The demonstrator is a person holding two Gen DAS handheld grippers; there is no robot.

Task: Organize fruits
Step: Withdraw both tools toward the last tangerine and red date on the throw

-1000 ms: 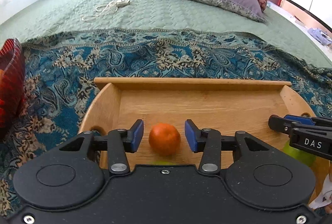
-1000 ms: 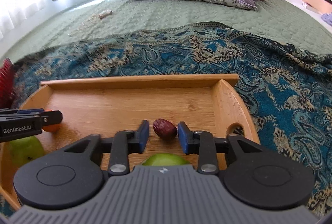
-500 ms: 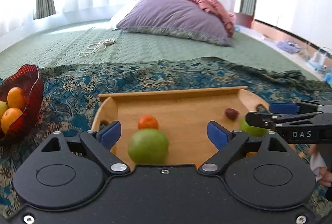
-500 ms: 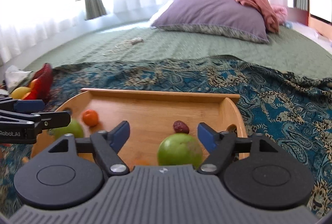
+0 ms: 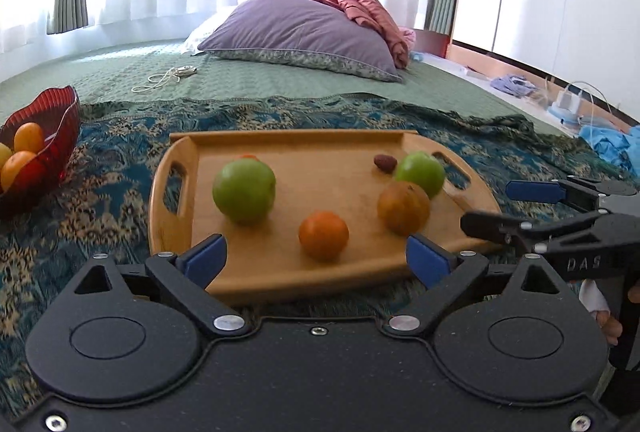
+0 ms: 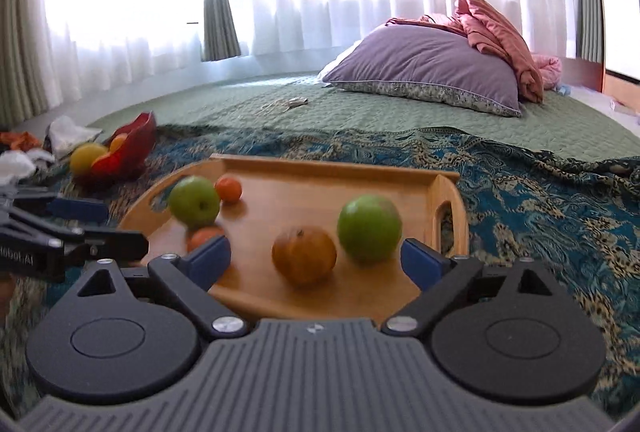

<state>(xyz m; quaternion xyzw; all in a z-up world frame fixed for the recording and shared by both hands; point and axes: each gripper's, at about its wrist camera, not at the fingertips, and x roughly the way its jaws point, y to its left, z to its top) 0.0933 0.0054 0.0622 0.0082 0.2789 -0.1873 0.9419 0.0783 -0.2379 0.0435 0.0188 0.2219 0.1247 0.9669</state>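
Note:
A wooden tray [image 5: 360, 148] lies on a patterned blue cloth on the bed. On it are a green apple [image 5: 244, 190] at the left, an orange [image 5: 323, 235] at the front, a brownish-orange fruit [image 5: 403, 207], a second green apple [image 5: 420, 173] and a dark red date [image 5: 385, 163] at the right. A small orange [image 6: 228, 189] sits behind the left apple. My left gripper [image 5: 316, 256] is open and empty at the tray's near edge. My right gripper [image 6: 316, 258] is open and empty, also at the near edge of the tray [image 6: 320, 172].
A red glass bowl [image 5: 60, 120] with oranges and a lemon stands left of the tray; it also shows in the right wrist view [image 6: 132, 140]. A purple pillow [image 5: 300, 32] and a white cable [image 5: 168, 76] lie farther back. Cloths [image 6: 68, 132] lie beyond the bowl.
Both grippers opened wide and pulled back and up from the tray. The small orange and the date they flanked now lie free on the tray.

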